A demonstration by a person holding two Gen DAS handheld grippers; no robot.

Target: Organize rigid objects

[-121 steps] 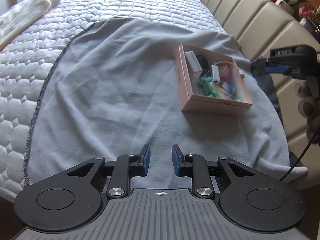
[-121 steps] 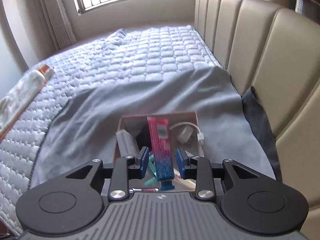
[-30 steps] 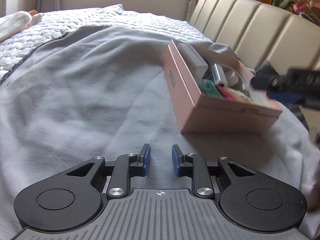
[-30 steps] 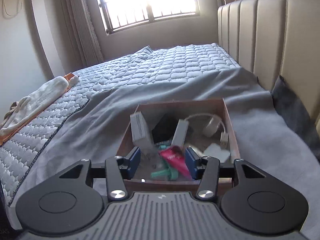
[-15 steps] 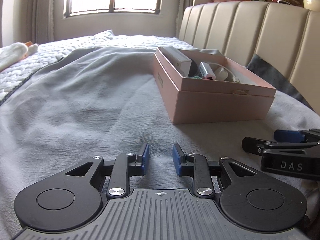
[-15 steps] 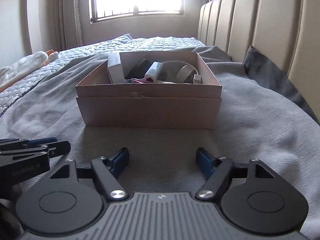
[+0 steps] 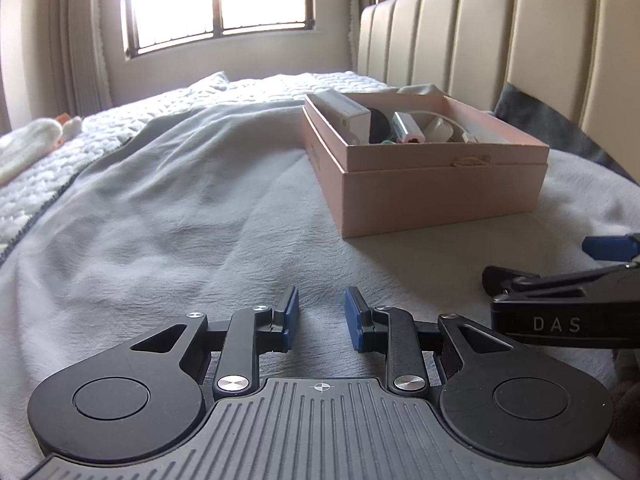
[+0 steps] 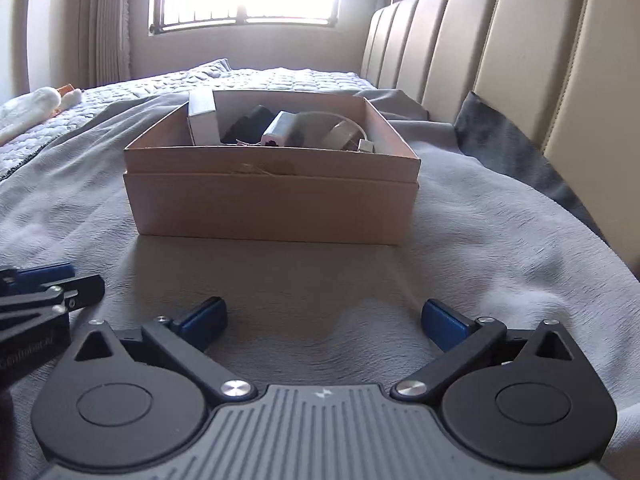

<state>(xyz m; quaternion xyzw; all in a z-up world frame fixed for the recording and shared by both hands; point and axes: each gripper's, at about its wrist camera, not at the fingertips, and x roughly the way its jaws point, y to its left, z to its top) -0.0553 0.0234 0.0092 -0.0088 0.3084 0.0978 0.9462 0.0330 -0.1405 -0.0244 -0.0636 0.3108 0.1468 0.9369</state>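
1. The pink box sits on the grey blanket spread over the bed, near the padded headboard on the right.
2. Inside it lie a white carton, a black item, a pink-ended adapter and a white cable.
3. The left gripper rests low on the blanket, empty, jaws a narrow gap apart.
4. The right gripper, just beside it, is spread wide and empty, facing the box.

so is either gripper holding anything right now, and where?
Nothing held. Left gripper fingers are apart with only blanket between; right gripper is wide open, short of the box.
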